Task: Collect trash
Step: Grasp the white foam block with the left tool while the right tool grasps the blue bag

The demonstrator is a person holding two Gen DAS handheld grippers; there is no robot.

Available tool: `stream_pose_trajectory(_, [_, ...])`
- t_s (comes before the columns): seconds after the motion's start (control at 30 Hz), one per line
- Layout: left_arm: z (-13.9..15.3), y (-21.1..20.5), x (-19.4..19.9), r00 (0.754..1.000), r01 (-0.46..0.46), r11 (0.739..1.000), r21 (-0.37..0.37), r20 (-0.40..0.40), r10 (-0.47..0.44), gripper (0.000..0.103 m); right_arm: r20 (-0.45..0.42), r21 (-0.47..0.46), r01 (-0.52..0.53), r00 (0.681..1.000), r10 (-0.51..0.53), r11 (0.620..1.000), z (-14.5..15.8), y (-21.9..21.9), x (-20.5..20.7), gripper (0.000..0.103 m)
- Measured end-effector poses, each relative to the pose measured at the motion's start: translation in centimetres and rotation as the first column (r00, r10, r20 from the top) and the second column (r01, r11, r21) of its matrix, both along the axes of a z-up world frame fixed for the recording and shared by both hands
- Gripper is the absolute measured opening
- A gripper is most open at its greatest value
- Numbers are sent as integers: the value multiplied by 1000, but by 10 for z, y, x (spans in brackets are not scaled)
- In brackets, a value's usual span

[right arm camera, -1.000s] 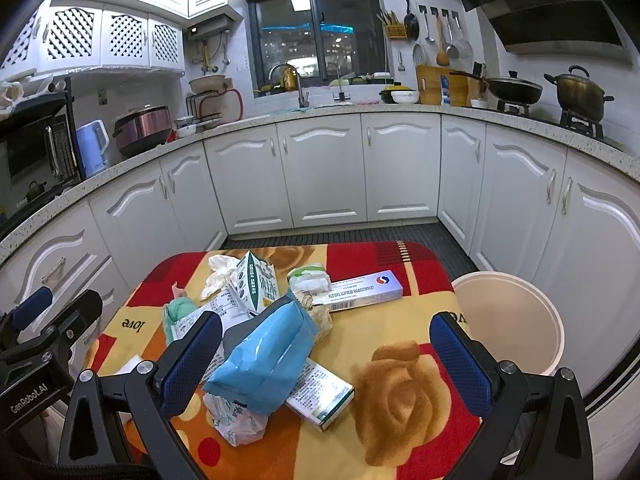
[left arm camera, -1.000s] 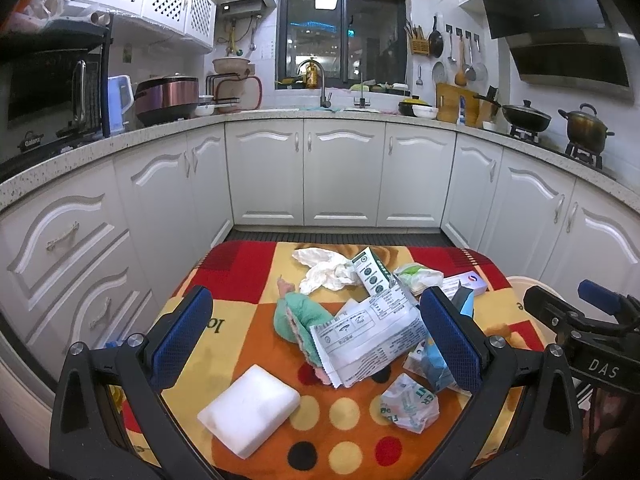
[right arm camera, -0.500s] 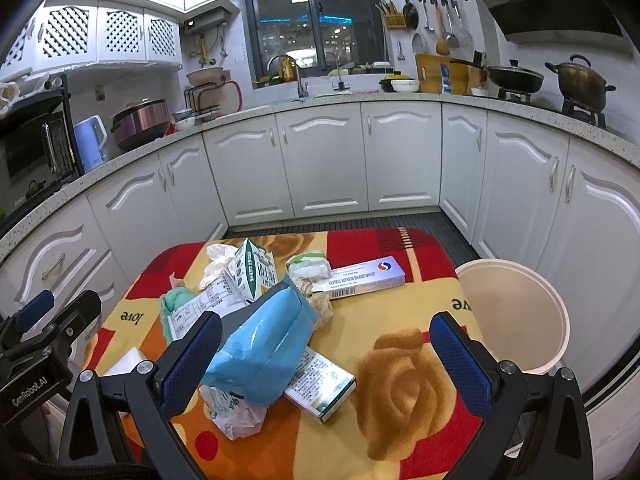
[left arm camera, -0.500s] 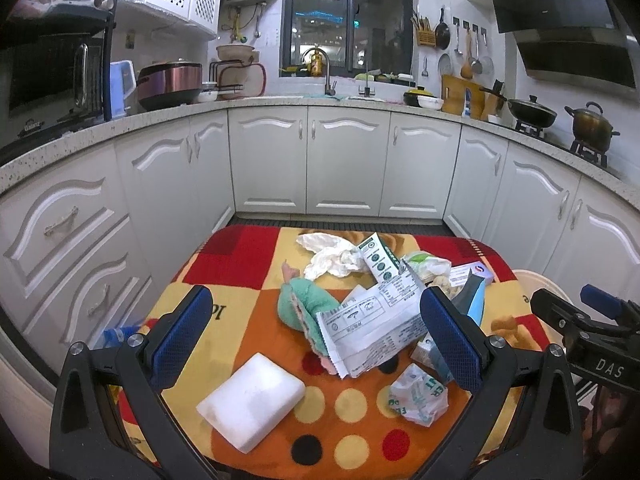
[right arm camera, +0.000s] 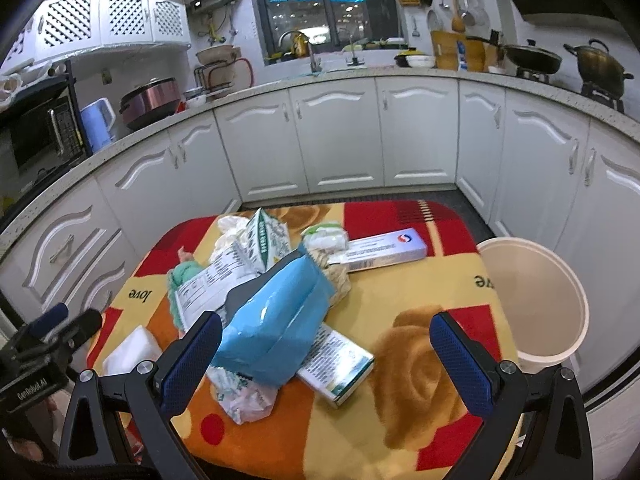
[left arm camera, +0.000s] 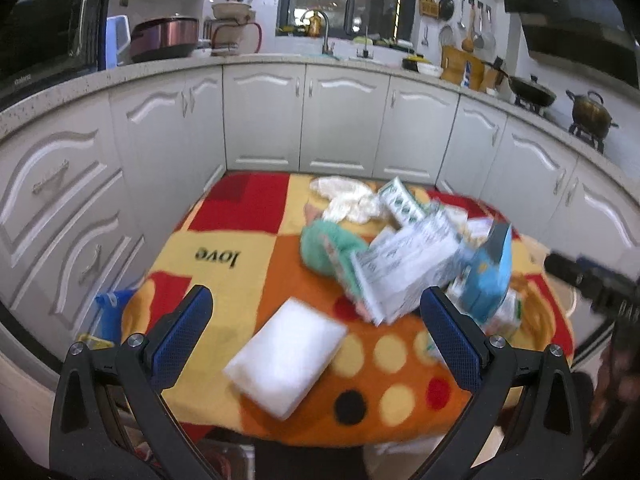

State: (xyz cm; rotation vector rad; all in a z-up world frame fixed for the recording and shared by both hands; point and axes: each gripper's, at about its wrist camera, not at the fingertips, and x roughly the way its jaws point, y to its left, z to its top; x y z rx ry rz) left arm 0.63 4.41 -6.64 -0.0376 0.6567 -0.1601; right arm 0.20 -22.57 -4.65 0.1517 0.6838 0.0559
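A heap of trash lies on a small table under a red, orange and yellow cloth [right arm camera: 420, 304]. On top of the heap rests a blue packet [right arm camera: 276, 320] [left arm camera: 490, 280], with a green-and-white carton [right arm camera: 336, 364] under it. Beside them are a printed paper sheet [left arm camera: 404, 268], a crumpled wrapper [right arm camera: 244, 392], a long white box [right arm camera: 384, 250], a green cloth [left arm camera: 332, 248] and a white tissue [left arm camera: 348, 198]. A white pad [left arm camera: 286, 356] lies nearest my left gripper [left arm camera: 320, 332], which is open above the table's near edge. My right gripper [right arm camera: 326, 356] is open too, just short of the blue packet.
A cream bin [right arm camera: 532, 300] stands on the floor at the table's right side. White kitchen cabinets [left arm camera: 340, 120] curve round behind and to both sides. A blue bag [left arm camera: 110, 308] lies on the floor left of the table.
Both grippers have moved in closer to the table and tilted downward. The left view has swung left and is blurred with motion. The trash has not moved.
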Motion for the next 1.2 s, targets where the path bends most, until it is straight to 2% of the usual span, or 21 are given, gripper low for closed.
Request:
stream_pose_trajectory(0.2, [-28,12,0,998,12,999,42,-60,-10,103,-47,6,-73,996,74,997,-15,20,8,103])
stream_pose_trajectory(0.4, [-47,15,9,996,13,998,61,-86,-7,103,-86,-8,-113,990,112,994,-29,37,14,103])
stream_pose_trajectory(0.6, [-64,13,23,993,31,994,101,-118,-19,103,-96,-23,-106,990,103,994,-41,48,23,103])
stream_pose_trajectory(0.77, [-71,12,38,991,35,994,108,-133,-20,103,-112,-63,-76,991,69,995,-52,54,35,103])
stream_pose_trajectory(0.83, [-72,10,43,990,44,993,109,-137,-28,103,-114,-51,-69,991,63,996,-55,51,39,102])
stream_pose_trajectory(0.9, [-73,9,48,989,55,993,103,-144,-40,103,-110,-23,-68,992,65,997,-56,46,41,98])
stream_pose_trajectory(0.97, [-74,7,51,987,63,993,96,-152,-48,101,-106,9,-79,991,80,997,-56,41,43,83])
stream_pose_trajectory(1.0, [-74,7,52,985,73,994,83,-159,-59,95,-98,30,-92,991,94,995,-56,38,43,81])
stream_pose_trajectory(1.07, [-74,7,54,981,95,995,41,-173,-86,83,-85,36,-106,990,109,994,-53,37,42,69])
stream_pose_trajectory(1.1, [-74,7,54,978,112,994,-2,-179,-110,72,-73,35,-119,990,121,992,-50,37,40,65])
stream_pose_trajectory(1.17, [-74,8,55,974,124,991,-43,-185,-129,68,-57,38,-137,989,139,990,-45,36,38,49])
stream_pose_trajectory(1.2, [-74,8,55,973,123,991,-46,-191,-130,67,-50,37,-141,989,142,989,-42,34,36,47])
